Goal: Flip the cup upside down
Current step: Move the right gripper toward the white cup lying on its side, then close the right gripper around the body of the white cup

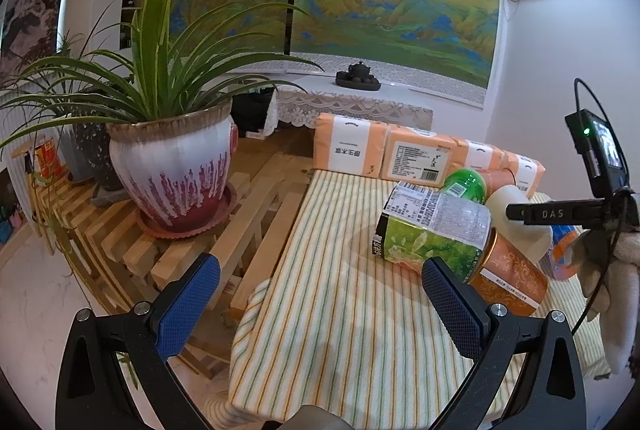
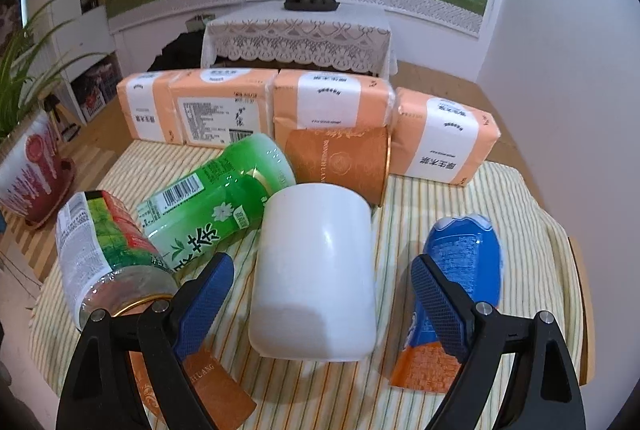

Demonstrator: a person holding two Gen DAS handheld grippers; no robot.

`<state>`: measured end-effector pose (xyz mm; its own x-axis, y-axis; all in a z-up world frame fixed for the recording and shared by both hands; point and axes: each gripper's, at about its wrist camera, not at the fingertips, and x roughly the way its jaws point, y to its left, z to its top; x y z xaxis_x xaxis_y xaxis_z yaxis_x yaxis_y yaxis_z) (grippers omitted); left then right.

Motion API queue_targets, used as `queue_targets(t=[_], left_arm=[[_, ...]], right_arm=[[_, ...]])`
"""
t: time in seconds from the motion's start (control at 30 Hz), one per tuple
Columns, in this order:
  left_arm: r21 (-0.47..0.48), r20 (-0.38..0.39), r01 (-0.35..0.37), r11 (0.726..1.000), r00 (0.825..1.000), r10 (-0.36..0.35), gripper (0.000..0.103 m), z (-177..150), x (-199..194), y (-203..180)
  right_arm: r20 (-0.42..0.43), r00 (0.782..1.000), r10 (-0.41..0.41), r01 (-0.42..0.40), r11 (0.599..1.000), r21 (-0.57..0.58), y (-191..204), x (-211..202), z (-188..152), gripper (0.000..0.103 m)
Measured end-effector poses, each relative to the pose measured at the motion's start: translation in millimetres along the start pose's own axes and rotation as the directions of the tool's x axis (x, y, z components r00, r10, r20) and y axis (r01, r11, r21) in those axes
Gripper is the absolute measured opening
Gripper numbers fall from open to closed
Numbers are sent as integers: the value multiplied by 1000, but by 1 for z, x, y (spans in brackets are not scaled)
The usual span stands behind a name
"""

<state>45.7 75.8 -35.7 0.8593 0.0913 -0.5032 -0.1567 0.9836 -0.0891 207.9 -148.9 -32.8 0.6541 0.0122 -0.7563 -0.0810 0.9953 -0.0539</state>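
The white cup (image 2: 316,270) sits on the striped cloth (image 2: 460,214) in the middle of a crowded patch, straight ahead of the right gripper (image 2: 322,294), whose 2 blue-padded fingers (image 2: 438,306) are spread wide on either side of it without touching. The main risk is the crowding: the green bottle (image 2: 216,198) lies against the cup's left side, the blue pouch (image 2: 460,282) lies just beside its right, and an orange tin (image 2: 340,160) stands close behind, so a closing finger could snag a neighbour, or the turn could sweep the bottle rolling. The smooth wall might also slip between the pads. The cup's long axis looks roughly vertical, leaning slightly away from the camera; no opening shows, so which end is up is hard to judge. The left gripper (image 1: 320,306) hangs open over bare cloth, holding nothing.
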Motion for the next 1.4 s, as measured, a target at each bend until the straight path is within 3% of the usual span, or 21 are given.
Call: queue_targets(t=[0.3,0.67,1.07,1.4], left_arm=[[-14,7,-6,1000,1000,6,102,1,-4,6],[-21,16,-5,1000,1000,5,102,1,-9,9],[-10,36,25,1000,999,-25,102,-2,-27,2],[28,35,86,996,996,-87,102,-10,-39,-20]], right_arm=[[-90,996,-10,10,1000,-4,1,19,-2,69],[-94,995,26,-20,998,61,-6,14,-7,69],[-1,998,56,-55,990,130,-15,-47,-23,69],[37,996,85,-92,971,220,-18,-95,-85,69]])
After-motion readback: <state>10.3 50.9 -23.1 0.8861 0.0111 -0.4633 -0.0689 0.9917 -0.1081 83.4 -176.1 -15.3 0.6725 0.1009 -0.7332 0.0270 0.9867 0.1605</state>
